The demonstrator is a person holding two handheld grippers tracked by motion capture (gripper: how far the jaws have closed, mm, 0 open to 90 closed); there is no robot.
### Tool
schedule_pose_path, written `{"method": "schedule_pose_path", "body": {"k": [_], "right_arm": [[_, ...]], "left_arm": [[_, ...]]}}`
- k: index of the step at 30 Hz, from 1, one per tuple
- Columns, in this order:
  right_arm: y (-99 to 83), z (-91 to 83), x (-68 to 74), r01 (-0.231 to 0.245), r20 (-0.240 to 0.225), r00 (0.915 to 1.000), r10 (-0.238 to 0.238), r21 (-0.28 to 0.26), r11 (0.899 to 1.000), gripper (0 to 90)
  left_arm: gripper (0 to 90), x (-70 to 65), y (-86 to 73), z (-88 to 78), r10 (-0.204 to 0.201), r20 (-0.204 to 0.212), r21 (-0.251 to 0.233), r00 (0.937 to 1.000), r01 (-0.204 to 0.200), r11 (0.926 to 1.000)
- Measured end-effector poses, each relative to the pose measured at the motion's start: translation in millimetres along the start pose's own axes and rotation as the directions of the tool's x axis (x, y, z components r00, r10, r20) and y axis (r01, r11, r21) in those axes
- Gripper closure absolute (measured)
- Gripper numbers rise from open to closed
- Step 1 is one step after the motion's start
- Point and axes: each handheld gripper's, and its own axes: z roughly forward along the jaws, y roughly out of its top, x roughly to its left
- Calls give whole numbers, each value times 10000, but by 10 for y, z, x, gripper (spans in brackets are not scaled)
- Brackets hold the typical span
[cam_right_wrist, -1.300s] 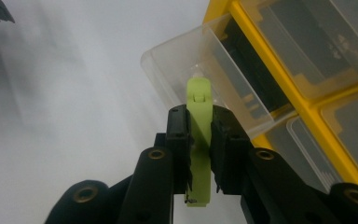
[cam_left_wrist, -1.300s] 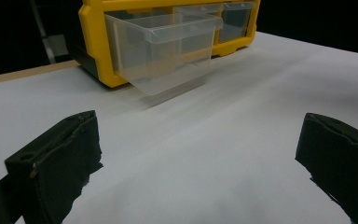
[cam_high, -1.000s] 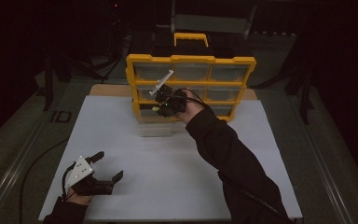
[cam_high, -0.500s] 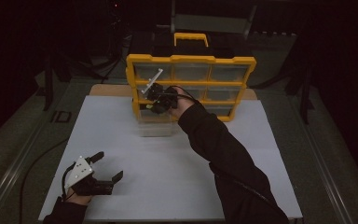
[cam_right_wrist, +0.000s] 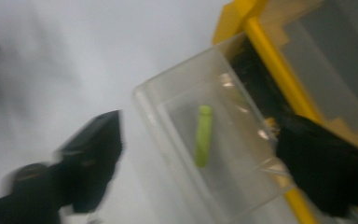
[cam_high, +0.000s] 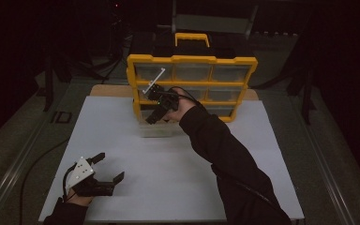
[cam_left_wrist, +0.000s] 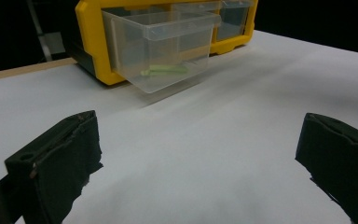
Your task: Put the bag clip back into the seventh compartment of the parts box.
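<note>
A yellow organizer (cam_high: 192, 60) with clear drawers stands at the back of the white table. Its lower left drawer (cam_high: 155, 130) is pulled out, and a green stick (cam_right_wrist: 203, 135) lies flat inside it. My right gripper (cam_high: 153, 118) hovers just over that drawer (cam_right_wrist: 186, 107), pointing down. Its jaws have just been opening; they stand wide, and the green stick lies below between them, untouched. My left gripper (cam_high: 108, 167) rests near the table's front left corner, open and holding nothing. In the left gripper view (cam_left_wrist: 200, 130) the drawer (cam_left_wrist: 163, 51) and green stick (cam_left_wrist: 164, 70) show farther off.
The white table sheet (cam_high: 136, 154) stretches between the two hands. A wooden edge (cam_high: 108, 89) shows behind it at the left. A dark case with a yellow handle (cam_high: 192, 38) stands behind the organizer. Dark floor and rails flank the table.
My right hand has sunk a little toward the pulled-out drawer. The left hand has stayed where it was.
</note>
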Motion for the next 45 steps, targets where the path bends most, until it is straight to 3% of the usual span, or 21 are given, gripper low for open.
{"method": "schedule_pose_path", "body": {"k": [3,16,45], "right_arm": [[-36,-35,-10,-62,-272,9996,59,-82,9999,92],[-248,-149,-10,-242,-307,9993,236,-210,9995,93],[-1005,-399,58,-677,63,9976,685,-860,9940,93]], "left_arm": [[1,2,0,1,-5,-13,5,10000,5,10000],[1,-5,2,2,-1,-20,10,10000,1,10000],[1,-17,9,6,23,-10,7,10000,-23,10000]]}}
